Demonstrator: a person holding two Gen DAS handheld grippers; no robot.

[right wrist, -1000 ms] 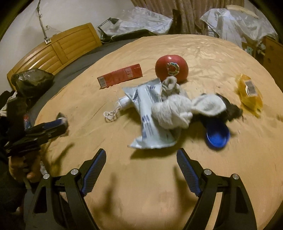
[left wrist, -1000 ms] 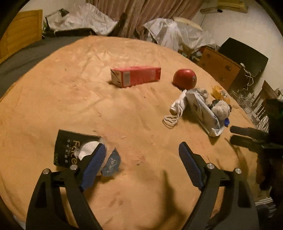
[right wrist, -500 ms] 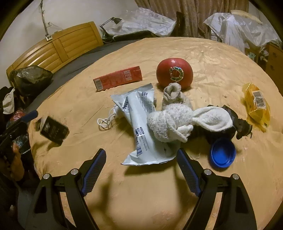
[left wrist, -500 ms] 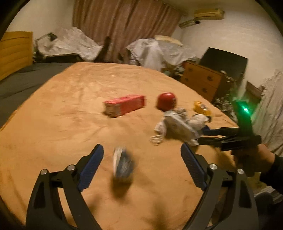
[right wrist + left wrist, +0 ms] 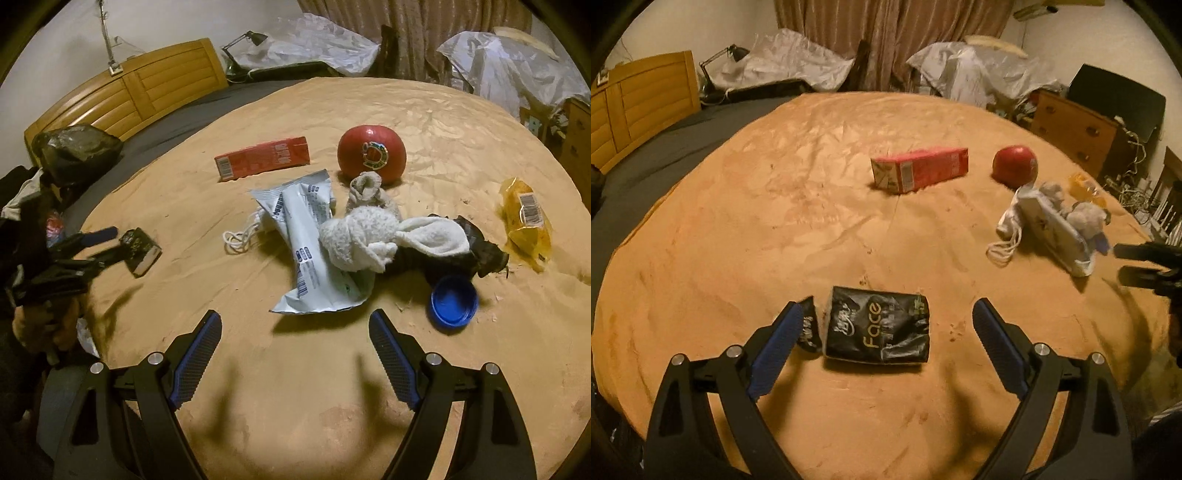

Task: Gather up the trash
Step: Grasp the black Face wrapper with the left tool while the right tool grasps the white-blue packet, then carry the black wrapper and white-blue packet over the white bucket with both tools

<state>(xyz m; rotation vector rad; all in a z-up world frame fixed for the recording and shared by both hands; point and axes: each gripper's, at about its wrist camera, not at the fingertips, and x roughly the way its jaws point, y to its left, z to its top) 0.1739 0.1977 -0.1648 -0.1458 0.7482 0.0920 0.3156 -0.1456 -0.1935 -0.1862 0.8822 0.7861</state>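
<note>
Closest to me, the left gripper hangs over the tan blanket with its jaws spread wide; they have just been opening further, and nothing is pinched. The black "Face" packet lies flat on the blanket between the blue pads, with a small torn black scrap just beside the left pad. I'd judge the risk here is that the flat packet gives the pads little to bite on, so a closing grip may only slide it or bunch the soft blanket, and the loose scrap could easily be left behind.

The right gripper is likewise spread and empty, poised near the white-and-blue wrapper. A pale sock lies on that wrapper, so a careless grab might drag the sock along with the trash. A blue cap sits just to the right, beside a dark rumpled item I cannot identify.

Farther back lie a white cord, a red carton, a red ball that could roll if nudged, and a yellow wrapper.

The only container I see is a dark bag at the bed's edge; its contents are hidden.
</note>
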